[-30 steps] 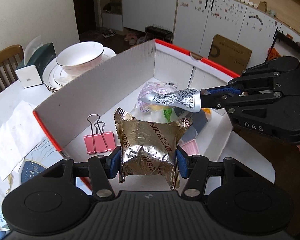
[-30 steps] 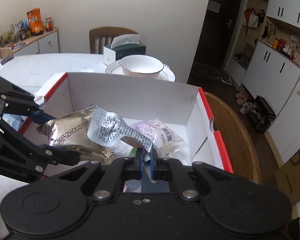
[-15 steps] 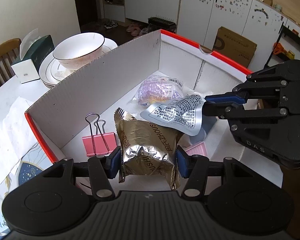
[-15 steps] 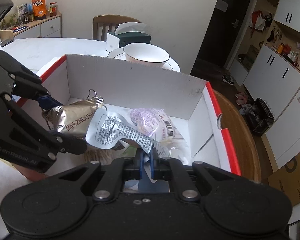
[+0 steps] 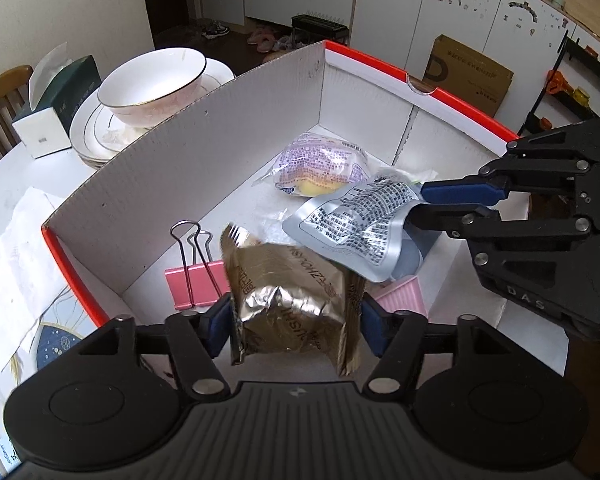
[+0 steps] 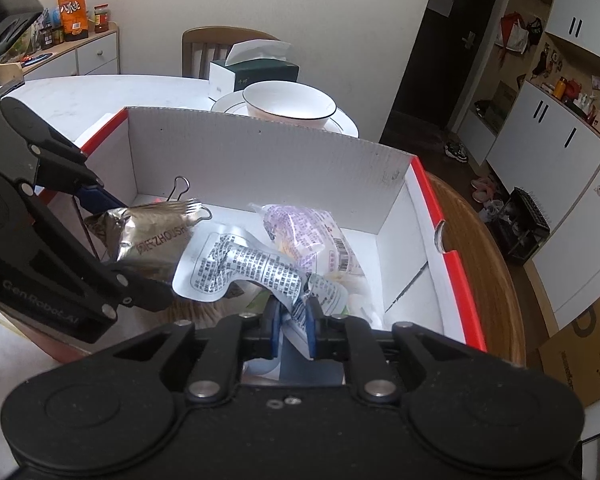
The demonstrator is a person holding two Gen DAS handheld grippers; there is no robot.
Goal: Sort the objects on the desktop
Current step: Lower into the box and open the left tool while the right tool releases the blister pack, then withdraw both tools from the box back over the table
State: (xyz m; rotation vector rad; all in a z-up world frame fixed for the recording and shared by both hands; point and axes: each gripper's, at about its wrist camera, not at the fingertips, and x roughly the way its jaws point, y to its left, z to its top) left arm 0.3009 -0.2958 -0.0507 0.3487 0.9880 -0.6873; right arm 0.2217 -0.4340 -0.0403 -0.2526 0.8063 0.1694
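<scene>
Releasing 2 packets into the red-edged box already holding 3 items, both tongs have just been opening: left tongs slack around the gold snack packet, right tongs parted beside the silver pouch.

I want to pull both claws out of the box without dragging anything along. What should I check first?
1. Gold packet inside the box: ok.
2. Left claw free of the packet: ok; its jaws have just been opening, and the pads stand clear on both sides.
3. Right claw free of the silver pouch: cannot tell; its jaws have just been opening, but the pouch's corner sits between them.
4. Pouch over the box: ok.
5. Claws apart from each other: ok.
</scene>
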